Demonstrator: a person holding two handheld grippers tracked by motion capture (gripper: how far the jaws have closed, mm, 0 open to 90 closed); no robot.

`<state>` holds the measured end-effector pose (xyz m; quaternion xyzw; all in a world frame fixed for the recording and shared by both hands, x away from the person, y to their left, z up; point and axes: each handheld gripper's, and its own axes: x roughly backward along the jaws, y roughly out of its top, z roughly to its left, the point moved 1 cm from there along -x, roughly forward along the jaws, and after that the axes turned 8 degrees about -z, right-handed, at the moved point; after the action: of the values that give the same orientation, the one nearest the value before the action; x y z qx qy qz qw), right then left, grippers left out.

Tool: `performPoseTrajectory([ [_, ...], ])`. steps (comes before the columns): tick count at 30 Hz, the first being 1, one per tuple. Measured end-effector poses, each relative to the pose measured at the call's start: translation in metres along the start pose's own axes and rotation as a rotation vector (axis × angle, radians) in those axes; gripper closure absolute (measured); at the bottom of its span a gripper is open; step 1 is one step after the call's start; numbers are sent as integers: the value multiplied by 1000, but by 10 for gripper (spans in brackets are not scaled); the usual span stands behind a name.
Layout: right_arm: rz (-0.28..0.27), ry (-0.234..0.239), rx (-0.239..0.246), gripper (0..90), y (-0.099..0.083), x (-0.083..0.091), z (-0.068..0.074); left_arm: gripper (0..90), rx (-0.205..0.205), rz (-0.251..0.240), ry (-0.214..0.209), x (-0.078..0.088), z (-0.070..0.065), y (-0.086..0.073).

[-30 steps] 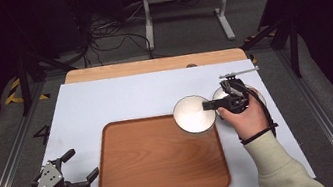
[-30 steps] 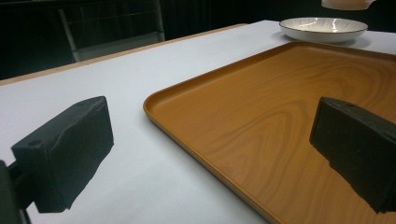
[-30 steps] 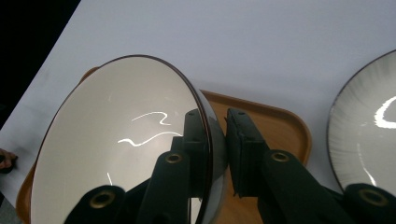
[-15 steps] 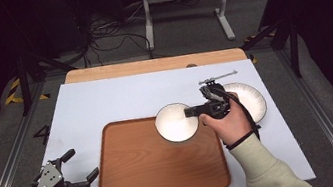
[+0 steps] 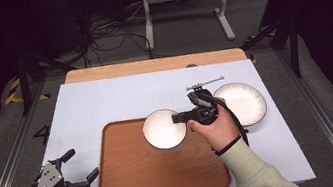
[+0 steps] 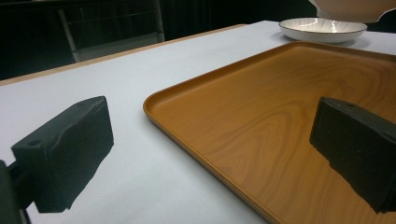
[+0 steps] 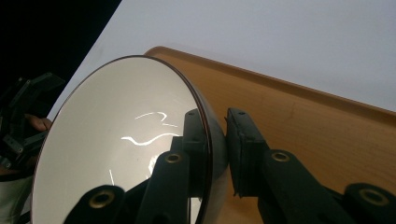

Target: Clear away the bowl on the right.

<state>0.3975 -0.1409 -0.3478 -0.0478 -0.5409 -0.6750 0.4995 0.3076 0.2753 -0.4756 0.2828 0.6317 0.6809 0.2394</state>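
Observation:
A white bowl [image 5: 163, 129] with a dark rim hangs over the far edge of the wooden tray [image 5: 132, 180]. My right gripper [image 5: 183, 117] is shut on the bowl's rim, one jaw inside and one outside, as the right gripper view shows on the bowl [image 7: 116, 140]. A white ribbed plate [image 5: 242, 103] lies on the table to the right of that hand; the plate [image 6: 322, 29] also appears far off in the left gripper view. My left gripper [image 5: 81, 166] rests open at the table's near left corner, its jaws wide apart beside the tray [image 6: 280, 121], holding nothing.
The table [image 5: 105, 103] is covered in a white sheet with a wooden strip along its far edge. Dark floor, cables and a metal stand lie beyond it. Grey rails run along both sides.
My right gripper has carried the bowl leftward, off the plate and over the tray's far edge. The plate stays uncovered on the table. The left gripper has not moved.

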Motion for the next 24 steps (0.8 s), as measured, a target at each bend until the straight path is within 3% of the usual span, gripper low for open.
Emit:
performPoseTrajectory([
  [24,72,-5,-29,781,-28,-41,-10,2,-1,2,-1,0,0,0],
])
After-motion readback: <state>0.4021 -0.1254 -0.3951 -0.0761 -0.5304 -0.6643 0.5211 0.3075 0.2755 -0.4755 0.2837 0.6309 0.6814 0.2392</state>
